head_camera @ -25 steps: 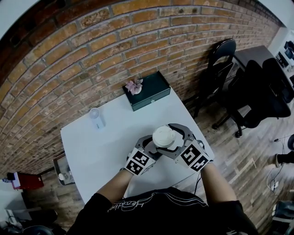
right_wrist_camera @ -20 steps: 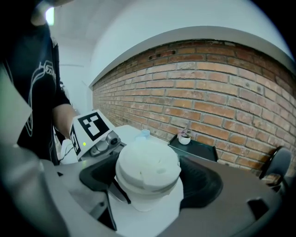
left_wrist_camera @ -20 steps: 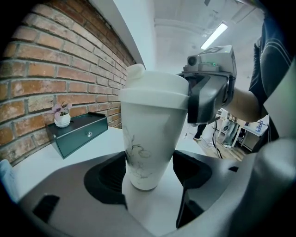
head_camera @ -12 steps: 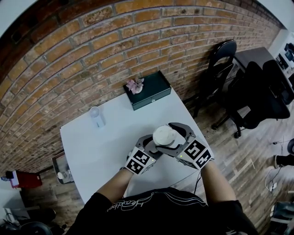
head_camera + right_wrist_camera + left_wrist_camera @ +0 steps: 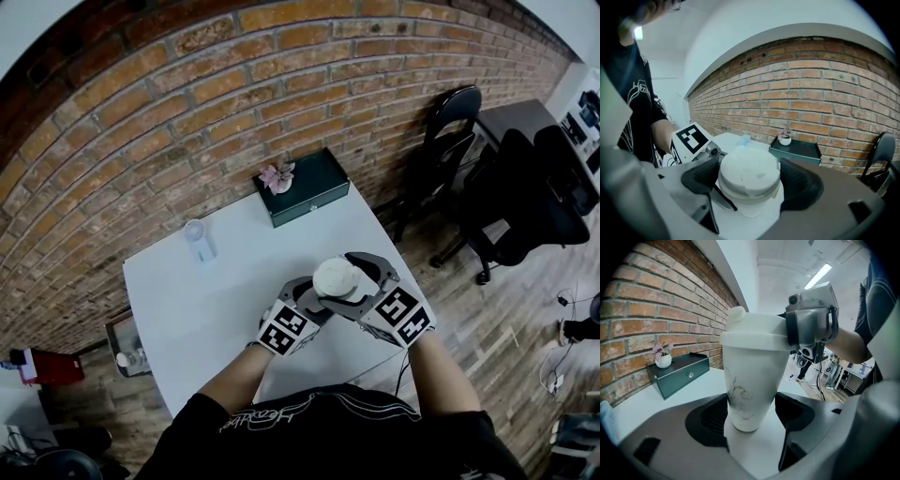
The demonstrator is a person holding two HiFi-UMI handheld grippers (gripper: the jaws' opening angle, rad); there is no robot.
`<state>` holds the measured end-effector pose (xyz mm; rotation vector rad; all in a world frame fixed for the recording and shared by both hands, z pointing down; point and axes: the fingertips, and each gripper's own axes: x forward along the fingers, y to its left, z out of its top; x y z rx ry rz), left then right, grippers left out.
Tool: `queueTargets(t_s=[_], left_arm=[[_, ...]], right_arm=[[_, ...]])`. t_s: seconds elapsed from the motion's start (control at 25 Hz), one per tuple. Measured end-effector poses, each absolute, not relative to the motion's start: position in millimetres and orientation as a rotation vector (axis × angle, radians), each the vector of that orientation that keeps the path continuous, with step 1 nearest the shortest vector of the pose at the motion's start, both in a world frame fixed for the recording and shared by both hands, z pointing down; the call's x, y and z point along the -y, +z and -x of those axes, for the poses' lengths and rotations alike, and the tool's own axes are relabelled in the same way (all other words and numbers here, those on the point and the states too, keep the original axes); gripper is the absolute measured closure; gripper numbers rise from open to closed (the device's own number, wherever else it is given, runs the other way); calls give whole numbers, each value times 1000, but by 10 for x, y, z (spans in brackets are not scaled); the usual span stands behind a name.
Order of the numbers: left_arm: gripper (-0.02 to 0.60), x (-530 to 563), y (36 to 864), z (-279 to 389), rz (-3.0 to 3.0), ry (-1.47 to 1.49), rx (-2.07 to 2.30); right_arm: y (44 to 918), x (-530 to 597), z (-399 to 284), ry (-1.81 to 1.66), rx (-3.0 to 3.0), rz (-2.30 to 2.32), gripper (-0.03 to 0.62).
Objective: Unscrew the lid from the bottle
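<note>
A white bottle with a faint grey print stands upright on the white table, near its front right part. My left gripper is shut on the bottle's lower body, a pad on each side. The white lid sits on top of the bottle. My right gripper comes in from the right and is shut on the lid, its dark pads either side of the rim. The lid looks level on the bottle. In the left gripper view the right gripper grips the lid at its edge.
A dark green box with a small potted plant stands at the table's back edge against the brick wall. A small pale cup-like thing is at the back left. Black chairs stand right of the table.
The right gripper has turned slightly around the lid and its marker cube has shifted a little. The bottle and the left gripper stay in place.
</note>
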<state>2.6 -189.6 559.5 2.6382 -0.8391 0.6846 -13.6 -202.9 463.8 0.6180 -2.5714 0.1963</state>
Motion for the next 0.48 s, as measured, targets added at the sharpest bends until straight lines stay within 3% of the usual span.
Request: queueTargets(t_s=[0.48], left_arm=[[255,1900,5607,-14,-2626,712,849]], right_arm=[[4529,2028,114,179,2616,-593,256]])
